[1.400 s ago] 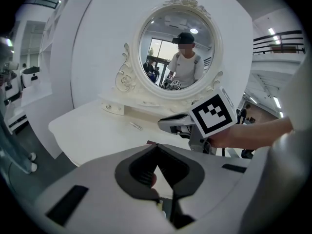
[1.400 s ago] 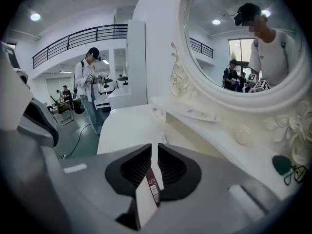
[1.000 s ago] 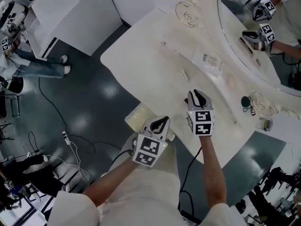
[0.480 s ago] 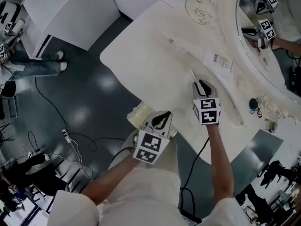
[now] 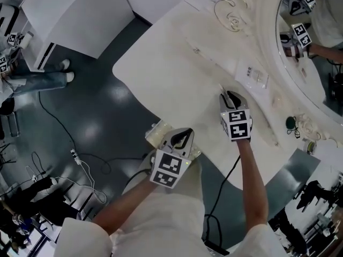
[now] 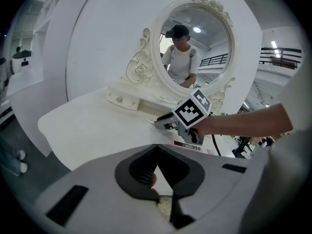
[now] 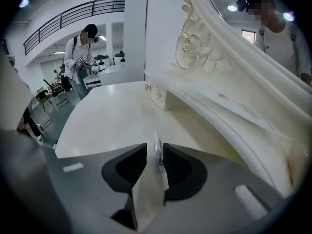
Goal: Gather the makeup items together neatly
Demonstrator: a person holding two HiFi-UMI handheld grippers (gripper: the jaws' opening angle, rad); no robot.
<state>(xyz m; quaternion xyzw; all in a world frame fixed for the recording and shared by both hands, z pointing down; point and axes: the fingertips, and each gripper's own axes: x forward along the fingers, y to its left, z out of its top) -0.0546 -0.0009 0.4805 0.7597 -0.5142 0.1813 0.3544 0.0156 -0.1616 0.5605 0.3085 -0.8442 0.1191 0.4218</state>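
Observation:
A slim pale tube [image 7: 157, 156] with red print lies on the white vanity table [image 5: 161, 63]. My right gripper [image 7: 155, 147] has its jaws on either side of it. They are opening: the tube rests by the right pad with a gap on the left. From the head view the right gripper [image 5: 229, 94] points up the table, and the tube's tip [image 5: 221, 86] sticks out ahead of it. My left gripper [image 5: 186, 132] hangs at the table's front edge, its tips [image 6: 157, 147] together with nothing clear between them.
A flat clear packet [image 5: 257, 76] lies on the ledge under the oval mirror [image 5: 316, 47]. A small dark round item [image 5: 292, 123] sits at the far right. A yellowish pad [image 5: 155, 134] lies by the left gripper at the table edge. A drawer knob [image 5: 196, 50] faces the table.
My right gripper has moved forward up the table until its jaws stand round the tube. The left gripper has hardly moved.

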